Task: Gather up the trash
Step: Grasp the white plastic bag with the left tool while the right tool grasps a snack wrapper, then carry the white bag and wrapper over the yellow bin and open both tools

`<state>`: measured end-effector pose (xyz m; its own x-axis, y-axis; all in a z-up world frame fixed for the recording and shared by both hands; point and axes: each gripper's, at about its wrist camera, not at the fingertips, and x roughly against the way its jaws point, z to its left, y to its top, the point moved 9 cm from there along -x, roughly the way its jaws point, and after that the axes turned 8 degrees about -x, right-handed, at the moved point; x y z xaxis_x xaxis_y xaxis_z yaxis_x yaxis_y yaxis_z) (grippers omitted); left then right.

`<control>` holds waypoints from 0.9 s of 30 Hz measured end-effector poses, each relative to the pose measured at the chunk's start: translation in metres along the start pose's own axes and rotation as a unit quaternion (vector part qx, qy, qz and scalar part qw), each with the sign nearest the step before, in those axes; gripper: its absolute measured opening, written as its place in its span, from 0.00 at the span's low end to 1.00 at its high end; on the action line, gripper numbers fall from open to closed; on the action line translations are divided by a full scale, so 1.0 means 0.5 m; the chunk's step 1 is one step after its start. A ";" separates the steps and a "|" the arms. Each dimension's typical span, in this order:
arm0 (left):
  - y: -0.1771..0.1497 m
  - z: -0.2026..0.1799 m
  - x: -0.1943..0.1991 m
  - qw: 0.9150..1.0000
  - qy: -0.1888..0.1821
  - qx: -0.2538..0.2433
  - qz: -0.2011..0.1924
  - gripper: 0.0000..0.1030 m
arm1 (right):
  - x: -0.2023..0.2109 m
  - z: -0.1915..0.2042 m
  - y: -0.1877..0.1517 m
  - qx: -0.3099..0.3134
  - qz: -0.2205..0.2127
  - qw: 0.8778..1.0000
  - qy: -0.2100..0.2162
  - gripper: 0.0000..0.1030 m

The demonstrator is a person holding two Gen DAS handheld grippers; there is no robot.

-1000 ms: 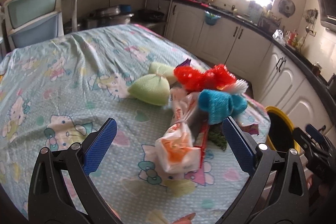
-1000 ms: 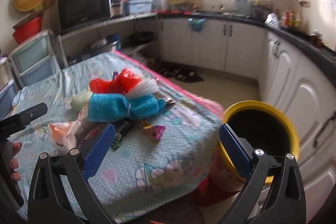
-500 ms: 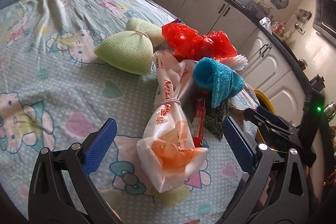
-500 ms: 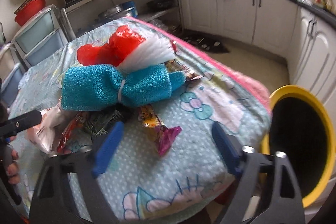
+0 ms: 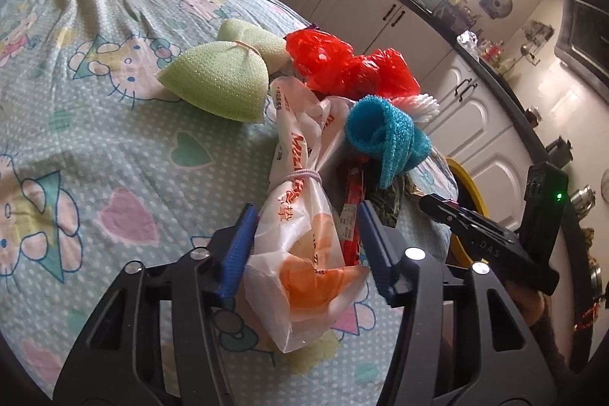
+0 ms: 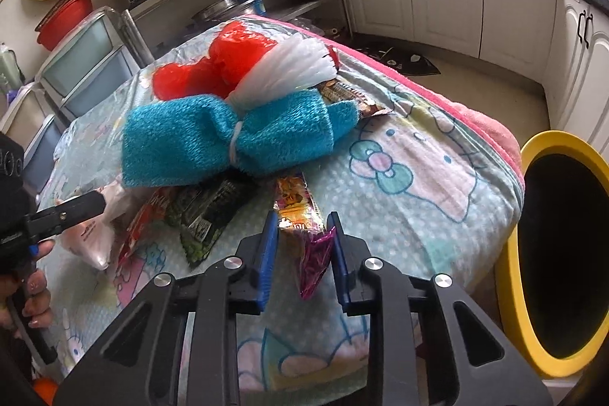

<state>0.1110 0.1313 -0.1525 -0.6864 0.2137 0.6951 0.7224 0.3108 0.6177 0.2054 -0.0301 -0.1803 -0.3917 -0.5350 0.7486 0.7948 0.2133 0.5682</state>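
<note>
We hold the left tongs (image 5: 304, 246) around the tied plastic bag (image 5: 304, 253), pads touching its sides; whether they pinch it firmly we cannot tell. The right tongs (image 6: 302, 250) straddle the candy wrapper (image 6: 304, 227) with the jaws narrowed but apparently not pressed shut. Both items lie on the tablecloth (image 6: 418, 177).

Risk: the slick bag may slide out of the pads when lifted. The thin wrapper may fold flat and escape the jaws.

Container: the yellow bin (image 6: 510, 273) stands beside the table edge. Its interior is dark; we cannot tell the contents.
</note>
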 end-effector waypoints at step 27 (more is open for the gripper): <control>0.042 -0.041 0.192 0.994 0.017 -0.057 -0.093 0.16 | 0.198 0.023 0.003 -0.003 -0.063 0.998 -0.012 0.22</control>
<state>0.0621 0.1392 -0.0650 -0.8072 0.1302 0.5758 0.5893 0.2347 0.7731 0.1628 -0.0735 -0.1013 -0.4998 -0.5372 0.6794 0.7409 0.1411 0.6567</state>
